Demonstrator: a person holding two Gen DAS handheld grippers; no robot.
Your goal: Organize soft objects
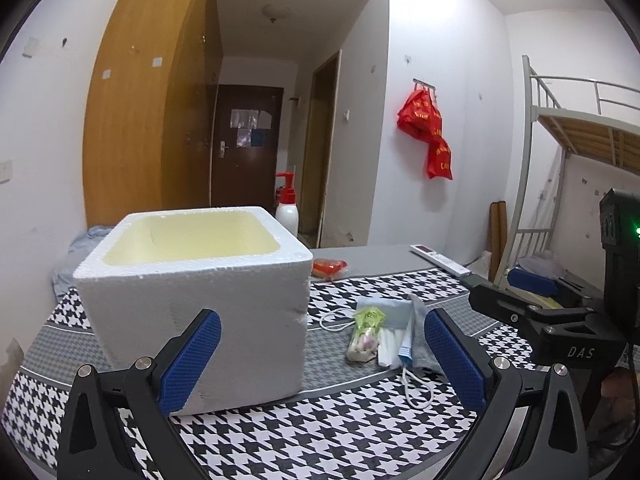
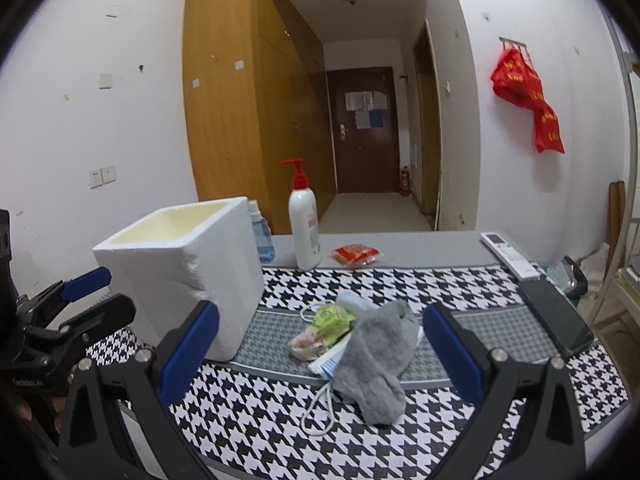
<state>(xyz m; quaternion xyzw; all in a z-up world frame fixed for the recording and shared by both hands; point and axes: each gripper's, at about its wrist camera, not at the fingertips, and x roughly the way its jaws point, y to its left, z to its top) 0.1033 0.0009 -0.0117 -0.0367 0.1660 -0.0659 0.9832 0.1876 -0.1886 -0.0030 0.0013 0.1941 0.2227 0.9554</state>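
Two hand-held grippers, one sock, one box

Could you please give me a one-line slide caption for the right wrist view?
Open right gripper faces a grey sock beside a foam box.

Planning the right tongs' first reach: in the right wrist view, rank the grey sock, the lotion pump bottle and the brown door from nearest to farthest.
From the right tongs:
1. Grey sock, just ahead between the open fingers, on the pile.
2. Lotion pump bottle, upright at the table's far edge, slightly left.
3. Brown door, at the end of the hallway.
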